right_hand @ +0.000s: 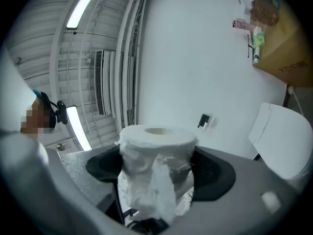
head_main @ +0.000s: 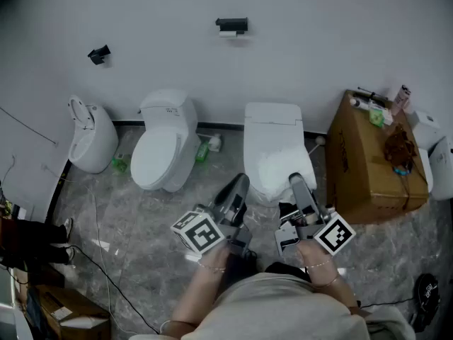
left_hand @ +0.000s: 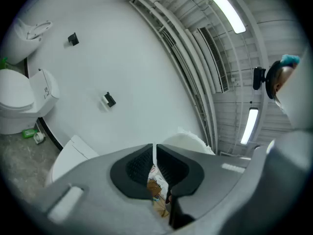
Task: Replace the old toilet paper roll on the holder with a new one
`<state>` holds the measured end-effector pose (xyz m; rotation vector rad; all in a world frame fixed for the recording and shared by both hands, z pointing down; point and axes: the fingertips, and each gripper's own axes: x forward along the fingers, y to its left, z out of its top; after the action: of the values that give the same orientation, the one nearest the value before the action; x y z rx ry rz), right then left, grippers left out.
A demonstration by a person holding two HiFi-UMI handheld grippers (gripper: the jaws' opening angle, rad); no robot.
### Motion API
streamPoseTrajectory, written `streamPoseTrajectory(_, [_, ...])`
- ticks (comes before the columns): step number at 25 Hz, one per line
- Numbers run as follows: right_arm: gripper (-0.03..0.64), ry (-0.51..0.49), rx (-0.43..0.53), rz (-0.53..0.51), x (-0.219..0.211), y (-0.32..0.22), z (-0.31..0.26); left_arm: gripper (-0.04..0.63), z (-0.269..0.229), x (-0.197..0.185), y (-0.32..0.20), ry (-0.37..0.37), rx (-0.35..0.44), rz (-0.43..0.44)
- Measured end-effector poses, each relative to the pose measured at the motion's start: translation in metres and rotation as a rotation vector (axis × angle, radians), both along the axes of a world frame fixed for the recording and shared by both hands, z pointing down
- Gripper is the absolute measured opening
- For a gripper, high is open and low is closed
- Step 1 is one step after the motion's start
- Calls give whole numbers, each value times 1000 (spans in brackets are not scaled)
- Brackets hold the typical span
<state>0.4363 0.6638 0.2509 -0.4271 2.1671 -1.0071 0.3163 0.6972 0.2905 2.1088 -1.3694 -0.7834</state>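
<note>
A white toilet paper roll (right_hand: 157, 151), with loose paper hanging down its front, stands upright between the pads of my right gripper (right_hand: 159, 168), which is shut on it with the jaws spread wide. A black paper holder (head_main: 231, 25) is fixed high on the white wall, with a small white piece under it; it also shows small in the right gripper view as holder (right_hand: 204, 120) and in the left gripper view as holder (left_hand: 109, 100). My left gripper (left_hand: 154, 163) is shut and empty. In the head view both grippers, left (head_main: 239, 183) and right (head_main: 297, 183), are held in front of a white toilet (head_main: 272, 129), far below the holder.
Two more white toilets (head_main: 166, 144) (head_main: 88, 137) stand along the wall to the left. A cardboard box (head_main: 371, 161) with small items on top stands at the right. A second black fitting (head_main: 99, 54) is on the wall at the left. Cables lie on the grey floor (head_main: 120, 211).
</note>
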Motion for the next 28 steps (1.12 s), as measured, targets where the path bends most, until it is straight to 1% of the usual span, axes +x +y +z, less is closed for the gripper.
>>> streamPoseTrajectory(4, [419, -5, -15, -25, -3, 0, 2, 8, 0, 4, -2, 24, 6, 27])
streamPoseTrajectory(6, [419, -20, -28, -37, -2, 1, 4, 8, -1, 7, 0, 20, 9, 39])
streamPoseTrajectory(9, [419, -32, -25, -27, 1, 3, 3, 8, 1, 10, 4, 18, 8, 61])
streamPoseTrajectory(14, [419, -29, -19, -40, 1, 6, 7, 9, 6, 10, 4, 35, -1, 52])
streamPoseTrajectory(18, [419, -45, -47, -49, 1, -2, 12, 8, 10, 13, 0, 45, -13, 64])
streamPoseTrajectory(23, [419, -48, -72, -37, -5, -12, 20, 8, 15, 7, -7, 56, -25, 79])
streamPoseTrajectory(26, [419, -41, -82, -25, -16, -28, 24, 8, 15, -3, -22, 63, -16, 105])
streamPoseTrajectory(28, [419, -33, -85, -20, -27, -41, 26, 8, 14, -13, -33, 56, -11, 116])
